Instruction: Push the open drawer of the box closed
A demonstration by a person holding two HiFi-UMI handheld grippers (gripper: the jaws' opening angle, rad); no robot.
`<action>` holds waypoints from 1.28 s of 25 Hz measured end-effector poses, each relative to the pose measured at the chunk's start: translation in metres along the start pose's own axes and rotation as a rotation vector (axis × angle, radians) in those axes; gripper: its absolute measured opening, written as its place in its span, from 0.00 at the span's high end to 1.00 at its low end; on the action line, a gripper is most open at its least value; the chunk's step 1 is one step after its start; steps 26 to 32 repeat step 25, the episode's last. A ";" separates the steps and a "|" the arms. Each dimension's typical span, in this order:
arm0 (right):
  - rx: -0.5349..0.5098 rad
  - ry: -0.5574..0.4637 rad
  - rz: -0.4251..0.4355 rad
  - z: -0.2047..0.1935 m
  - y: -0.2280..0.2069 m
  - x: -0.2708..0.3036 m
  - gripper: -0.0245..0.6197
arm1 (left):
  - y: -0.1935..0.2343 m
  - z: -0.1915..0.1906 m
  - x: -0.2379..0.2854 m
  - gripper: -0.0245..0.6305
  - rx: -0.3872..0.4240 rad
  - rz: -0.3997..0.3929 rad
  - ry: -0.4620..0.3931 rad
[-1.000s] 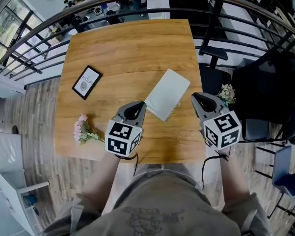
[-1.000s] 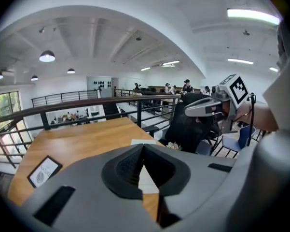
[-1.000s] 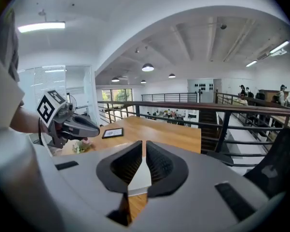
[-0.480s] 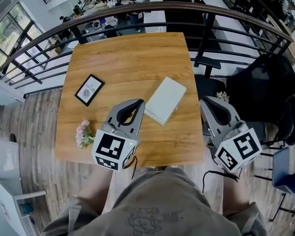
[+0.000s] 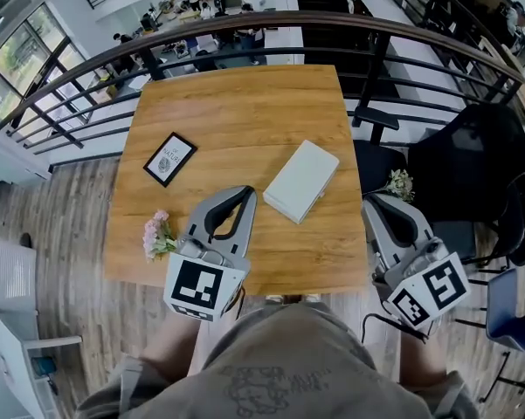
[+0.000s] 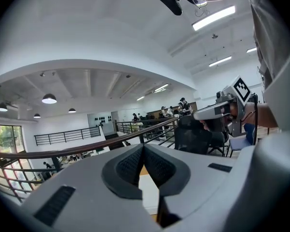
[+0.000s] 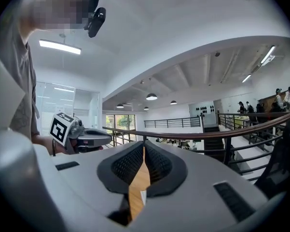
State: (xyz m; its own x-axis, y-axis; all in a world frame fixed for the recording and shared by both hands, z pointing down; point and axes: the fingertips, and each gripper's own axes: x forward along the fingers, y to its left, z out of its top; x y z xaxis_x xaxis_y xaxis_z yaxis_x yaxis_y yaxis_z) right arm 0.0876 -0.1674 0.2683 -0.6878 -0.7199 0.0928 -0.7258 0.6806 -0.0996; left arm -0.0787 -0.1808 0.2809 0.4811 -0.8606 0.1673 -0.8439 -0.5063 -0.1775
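Left tool (image 5: 244, 193), right tool (image 5: 377, 202) pulled back; box (image 5: 301, 180) ahead between them.

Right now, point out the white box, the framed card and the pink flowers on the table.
white box (image 5: 302, 180): head view, middle of its top face.
framed card (image 5: 170, 158): head view, centre of print.
pink flowers (image 5: 156, 232): head view, blossoms.

Back they came, both grippers pulling in toward the person! The right gripper (image 5: 379, 205) made the bigger move. Its tip had hung over the right edge of the table (image 5: 236, 103), just beside the box (image 5: 302, 180), then it slid out past that edge and finished off the table, apart from the box. Its jaws eased the last bit together, nothing between them. The left gripper (image 5: 245, 195) drew back too, its marker cube ending lower in the head view.
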 end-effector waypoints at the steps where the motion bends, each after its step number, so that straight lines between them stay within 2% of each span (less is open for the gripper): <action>1: 0.019 -0.002 0.017 0.000 0.006 -0.001 0.90 | -0.002 -0.002 -0.002 0.94 0.008 0.000 0.004; 4: 0.036 0.001 0.052 -0.001 0.022 -0.003 0.90 | -0.005 -0.005 -0.009 0.94 0.005 -0.007 0.013; 11: 0.009 0.067 0.070 -0.027 0.039 0.002 0.90 | -0.012 -0.019 -0.016 0.94 0.034 -0.023 0.049; 32: -0.007 0.056 0.055 -0.024 0.034 0.007 0.90 | -0.009 -0.021 -0.014 0.94 0.036 -0.020 0.056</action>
